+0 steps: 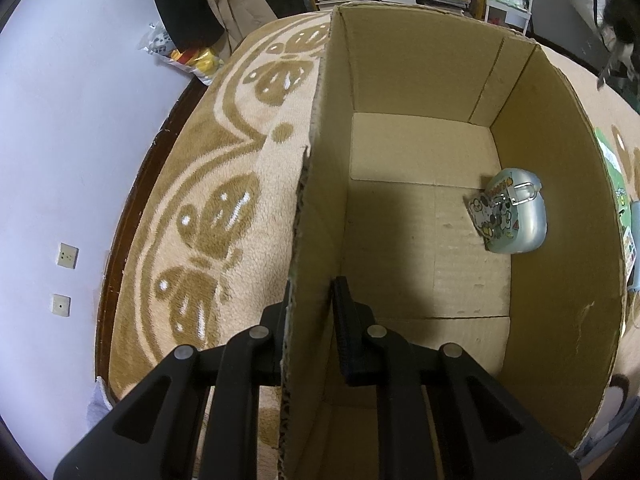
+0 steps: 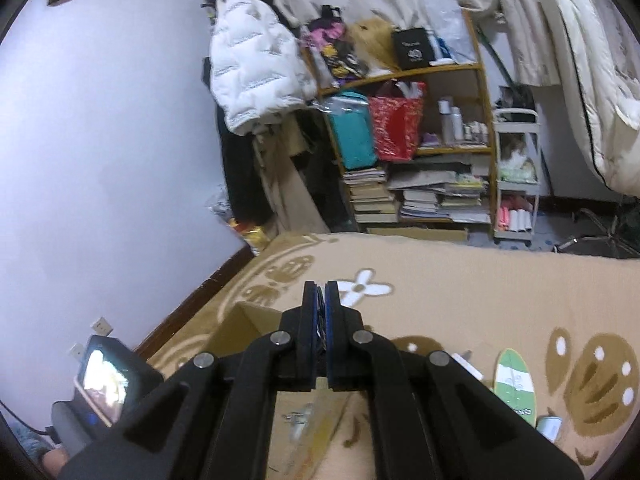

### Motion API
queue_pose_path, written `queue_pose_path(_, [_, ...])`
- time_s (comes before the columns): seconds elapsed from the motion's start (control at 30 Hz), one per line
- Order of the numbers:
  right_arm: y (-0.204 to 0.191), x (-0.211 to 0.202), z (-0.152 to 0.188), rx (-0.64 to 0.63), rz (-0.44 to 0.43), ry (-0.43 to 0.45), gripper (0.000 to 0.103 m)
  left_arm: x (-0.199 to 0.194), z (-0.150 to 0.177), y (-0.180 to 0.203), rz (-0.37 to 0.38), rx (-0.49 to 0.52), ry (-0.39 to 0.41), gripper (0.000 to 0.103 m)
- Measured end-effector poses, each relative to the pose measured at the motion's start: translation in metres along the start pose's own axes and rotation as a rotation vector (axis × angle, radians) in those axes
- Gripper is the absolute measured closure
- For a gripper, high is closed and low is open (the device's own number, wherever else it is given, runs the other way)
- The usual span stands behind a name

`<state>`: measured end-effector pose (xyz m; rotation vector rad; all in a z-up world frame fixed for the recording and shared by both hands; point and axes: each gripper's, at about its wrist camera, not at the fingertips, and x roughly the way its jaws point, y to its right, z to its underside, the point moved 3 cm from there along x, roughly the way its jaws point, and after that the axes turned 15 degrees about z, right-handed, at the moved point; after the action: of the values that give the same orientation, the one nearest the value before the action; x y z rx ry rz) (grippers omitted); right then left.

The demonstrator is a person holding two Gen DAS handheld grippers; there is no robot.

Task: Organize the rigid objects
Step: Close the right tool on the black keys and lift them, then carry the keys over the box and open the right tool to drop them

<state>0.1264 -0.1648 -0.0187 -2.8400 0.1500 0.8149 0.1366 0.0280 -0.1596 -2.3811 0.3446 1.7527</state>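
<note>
A white puffer jacket hangs at eleven o'clock beside a wooden shelf holding a red bag and stacked books, with a beige patterned carpet below.

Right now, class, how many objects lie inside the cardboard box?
1: a pale green case lies on the cardboard box floor beside its right wall. The near corner behind the left gripper may hide more.

My left gripper has its jaws clamped on the near left wall of the cardboard box, centre frame. A pale green case lies inside at right; patterned carpet fills the left.
</note>
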Motion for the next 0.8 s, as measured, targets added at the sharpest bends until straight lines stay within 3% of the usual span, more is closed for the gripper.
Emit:
queue_pose_path(0.3, [-0.043,-0.009,0.012,-0.064,-0.123,-0.02,0.099,0.0,0.0,0.006,-0.036,0.033,0.002,0.087])
queue_pose_path(0.8, [-0.046,0.026,0.046,-0.086,-0.125,-0.154,0.099,0.0,0.001,0.005,-0.035,0.032,0.0,0.086])
